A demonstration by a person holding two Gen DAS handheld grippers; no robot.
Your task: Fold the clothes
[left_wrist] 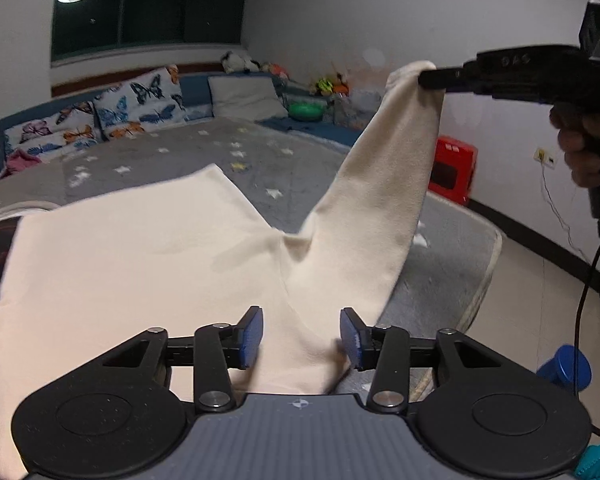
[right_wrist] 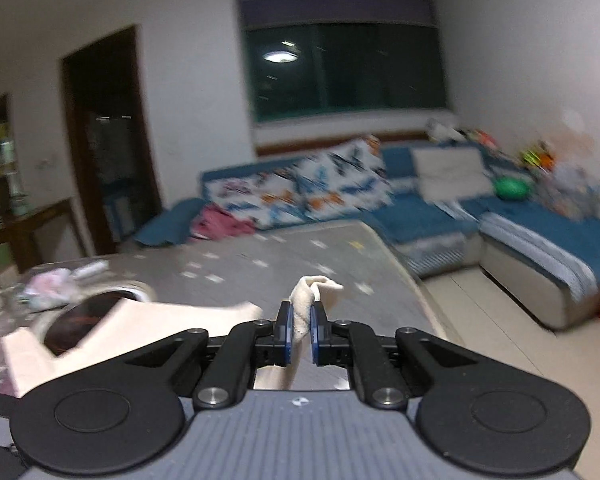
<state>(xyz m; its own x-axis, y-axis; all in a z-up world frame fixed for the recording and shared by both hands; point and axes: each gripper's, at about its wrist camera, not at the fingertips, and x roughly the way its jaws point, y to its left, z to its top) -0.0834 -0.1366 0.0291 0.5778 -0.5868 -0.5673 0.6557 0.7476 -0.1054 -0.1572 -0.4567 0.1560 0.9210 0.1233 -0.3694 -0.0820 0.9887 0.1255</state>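
Left gripper [left_wrist: 302,338] stands wide over the cream garment [left_wrist: 140,264], which lies near the mattress's [left_wrist: 452,264] front corner. Your right gripper [left_wrist: 430,79] lifts one leg high. Right wrist view: right gripper [right_wrist: 301,330] pinches that hem. Step appears to be folding leg over; next, carry it across and lay flat.

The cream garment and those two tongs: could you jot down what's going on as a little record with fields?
garment: cream garment, body spread on the grey star-print mat
lifted part: one long section raised off the mat
right tongs: shut on that section's end
left tongs: open, fabric between the blue pads, not clamped
background: blue sofa with butterfly cushions
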